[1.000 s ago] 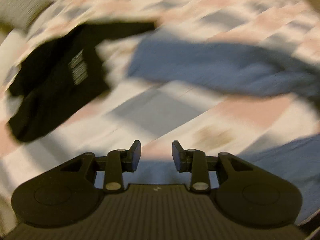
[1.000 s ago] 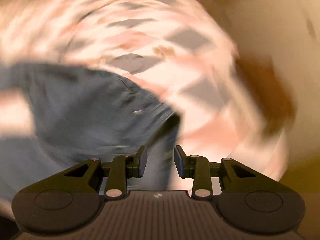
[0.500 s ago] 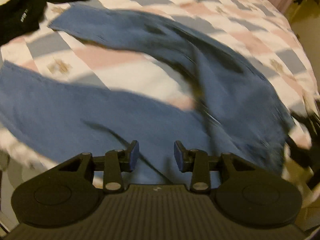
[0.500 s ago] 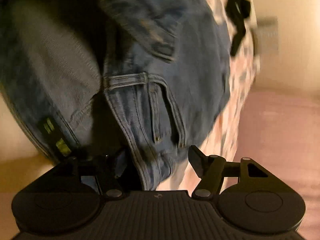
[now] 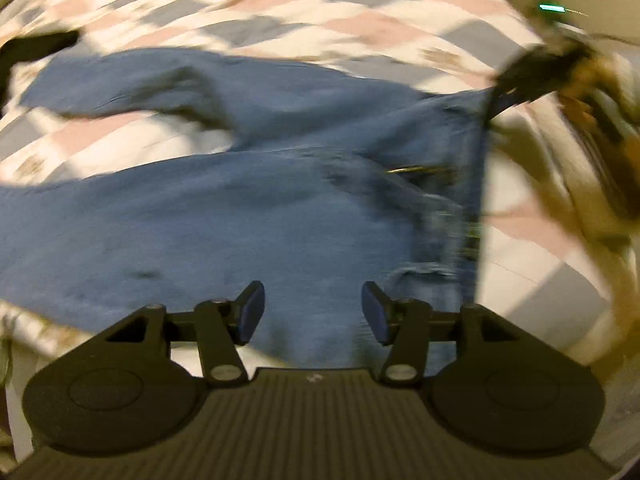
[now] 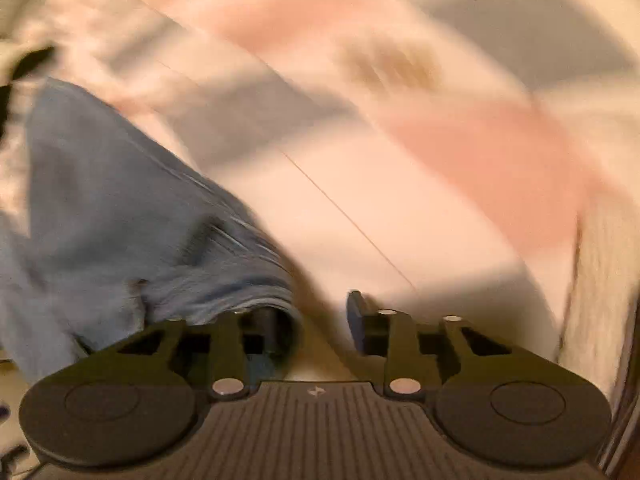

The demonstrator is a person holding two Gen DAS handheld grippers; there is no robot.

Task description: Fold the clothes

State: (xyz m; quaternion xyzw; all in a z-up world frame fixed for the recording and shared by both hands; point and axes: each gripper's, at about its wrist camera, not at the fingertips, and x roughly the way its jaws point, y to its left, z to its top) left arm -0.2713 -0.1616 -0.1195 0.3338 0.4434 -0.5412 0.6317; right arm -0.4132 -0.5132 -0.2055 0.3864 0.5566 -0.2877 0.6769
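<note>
On a bed (image 5: 360, 24) with a pink-and-grey checked cover, a pair of blue jeans (image 5: 240, 208) now lies spread out, legs running left, waistband to the right. Half a second earlier the right tool (image 6: 320, 320) had the waistband bunched close before its camera; now its jaws stand apart, denim draped over the left finger but not pinched. The left tool (image 5: 312, 312) hovers over the near leg, jaws wider than before and empty. Laid flat, the jeans look ready for a first fold.
</note>
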